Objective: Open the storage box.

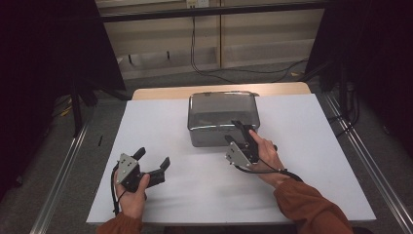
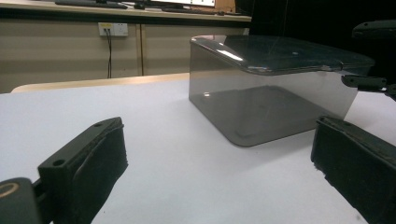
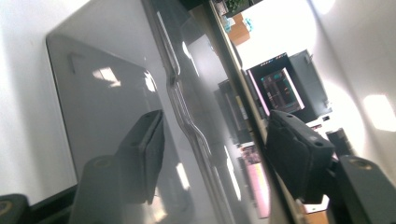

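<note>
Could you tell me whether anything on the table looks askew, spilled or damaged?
Nothing stands out. The smoky translucent box sits flat and fairly square on the white table, its lid seated on top, with no spill or crack visible. The left gripper rests open at the left; the right gripper, jaws apart, is at the box's front edge.

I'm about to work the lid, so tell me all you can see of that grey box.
The grey box looks like smoky, see-through plastic with rounded corners and a glossy, overhanging lid, shut. It sits upright on the white table, mid-table toward the far edge. It looks empty. The right gripper is at its near right edge, jaws open astride the lid rim; contact is unclear.
</note>
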Demonstrator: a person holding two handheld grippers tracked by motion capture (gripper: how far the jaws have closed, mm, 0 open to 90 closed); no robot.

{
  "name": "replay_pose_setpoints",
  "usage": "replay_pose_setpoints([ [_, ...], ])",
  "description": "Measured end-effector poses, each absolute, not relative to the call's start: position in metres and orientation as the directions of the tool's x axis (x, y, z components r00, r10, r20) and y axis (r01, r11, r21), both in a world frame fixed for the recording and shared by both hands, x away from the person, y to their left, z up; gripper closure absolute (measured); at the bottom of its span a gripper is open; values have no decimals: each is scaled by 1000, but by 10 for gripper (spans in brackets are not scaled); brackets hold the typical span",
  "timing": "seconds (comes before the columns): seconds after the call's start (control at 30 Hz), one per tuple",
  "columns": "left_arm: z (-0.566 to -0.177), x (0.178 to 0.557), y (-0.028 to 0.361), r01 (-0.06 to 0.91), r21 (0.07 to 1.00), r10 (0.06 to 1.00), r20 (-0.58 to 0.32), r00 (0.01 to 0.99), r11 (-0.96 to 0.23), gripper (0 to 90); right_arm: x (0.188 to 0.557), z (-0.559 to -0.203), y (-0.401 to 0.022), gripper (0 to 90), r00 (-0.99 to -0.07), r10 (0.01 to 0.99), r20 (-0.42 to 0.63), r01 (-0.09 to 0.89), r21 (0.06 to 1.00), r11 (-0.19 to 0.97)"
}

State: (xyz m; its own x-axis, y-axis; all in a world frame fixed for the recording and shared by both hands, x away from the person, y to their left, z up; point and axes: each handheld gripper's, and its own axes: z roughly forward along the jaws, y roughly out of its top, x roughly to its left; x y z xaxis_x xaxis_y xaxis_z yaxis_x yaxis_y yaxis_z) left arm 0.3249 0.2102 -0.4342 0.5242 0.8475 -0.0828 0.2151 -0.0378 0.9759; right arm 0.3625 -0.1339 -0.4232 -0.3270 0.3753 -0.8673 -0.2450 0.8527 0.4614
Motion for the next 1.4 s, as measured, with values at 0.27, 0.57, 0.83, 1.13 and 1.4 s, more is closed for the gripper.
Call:
replay_pose_setpoints([
  [0.27, -434, 325, 210, 214, 976, 847, -81, 525, -39, 32, 364, -426, -126, 494, -291, 290, -912, -258, 366, 894],
  [0.57, -434, 325, 210, 210, 977, 848, -74, 524, -44, 32, 363, -430, -124, 662, -302, 261, -917, -258, 342, 903],
  [0.83, -434, 325, 210, 208, 977, 847, -65, 528, -54, 32, 361, -433, -120, 743, -279, 216, -936, -269, 292, 918],
  [1.13, -433, 325, 210, 199, 978, 845, -60, 531, -55, 30, 361, -434, -119, 767, -259, 181, -949, -276, 253, 927],
  [1.4, -433, 327, 208, 209, 976, 827, -70, 558, -58, 39, 361, -431, -119, 770, -264, 201, -943, -278, 274, 921],
])
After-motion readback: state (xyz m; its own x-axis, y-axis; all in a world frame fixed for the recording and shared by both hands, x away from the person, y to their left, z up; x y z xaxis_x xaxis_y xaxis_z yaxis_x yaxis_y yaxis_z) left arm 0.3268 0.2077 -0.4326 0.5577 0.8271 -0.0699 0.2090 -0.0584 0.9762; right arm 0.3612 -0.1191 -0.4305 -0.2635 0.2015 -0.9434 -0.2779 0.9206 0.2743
